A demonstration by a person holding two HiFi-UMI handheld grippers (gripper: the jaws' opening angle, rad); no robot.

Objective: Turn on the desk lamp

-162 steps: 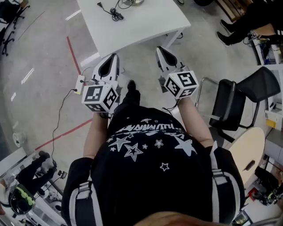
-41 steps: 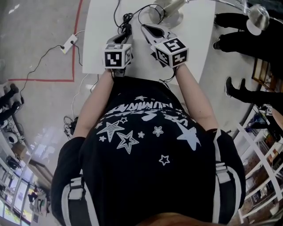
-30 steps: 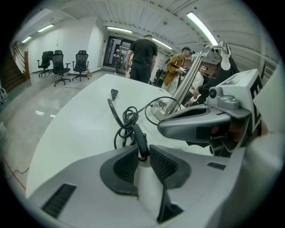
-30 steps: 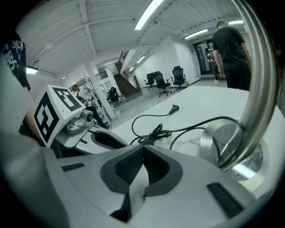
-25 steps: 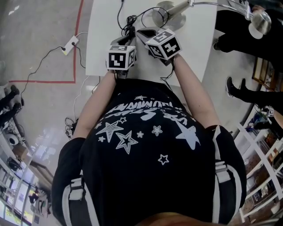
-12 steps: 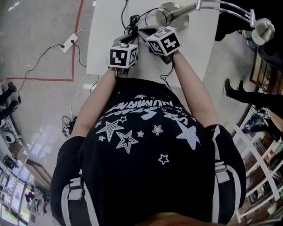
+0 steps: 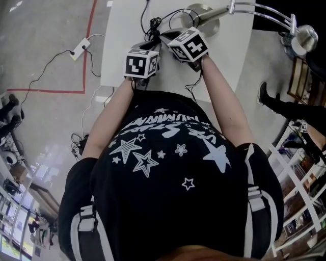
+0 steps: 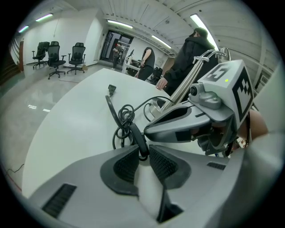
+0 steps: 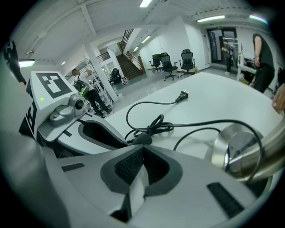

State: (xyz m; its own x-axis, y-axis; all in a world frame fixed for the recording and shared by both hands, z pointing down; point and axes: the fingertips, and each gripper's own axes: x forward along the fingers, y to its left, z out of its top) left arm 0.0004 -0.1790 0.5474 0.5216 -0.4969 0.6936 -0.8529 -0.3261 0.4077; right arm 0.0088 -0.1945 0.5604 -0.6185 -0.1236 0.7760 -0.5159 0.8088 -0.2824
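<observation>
The desk lamp stands on the white table (image 7: 122,30): round metal base (image 7: 204,14), bent chrome arm, head (image 7: 307,38) out past the table's right edge. Its black cord lies coiled on the table with an inline switch (image 8: 139,137). My left gripper (image 8: 142,152) is shut on that switch, which sits between the tips of its pads. My right gripper (image 9: 141,150) is shut, its tips right at the switch (image 9: 140,140), and it crosses in front of the left one (image 8: 178,121). In the head view both grippers (image 7: 150,45) (image 7: 165,35) meet over the cord. The lamp base (image 9: 231,144) lies to the right.
The cord's plug (image 9: 181,95) lies loose on the table farther off. A power strip (image 7: 80,48) and red floor tape (image 7: 91,20) are left of the table. People (image 8: 191,58) stand beyond the far edge. Office chairs (image 8: 55,55) stand at the back, shelving (image 7: 305,168) at the right.
I have come up to the table from the open floor. Over the last second both grippers moved forward onto the coiled cord, and the right one swung left toward the switch.
</observation>
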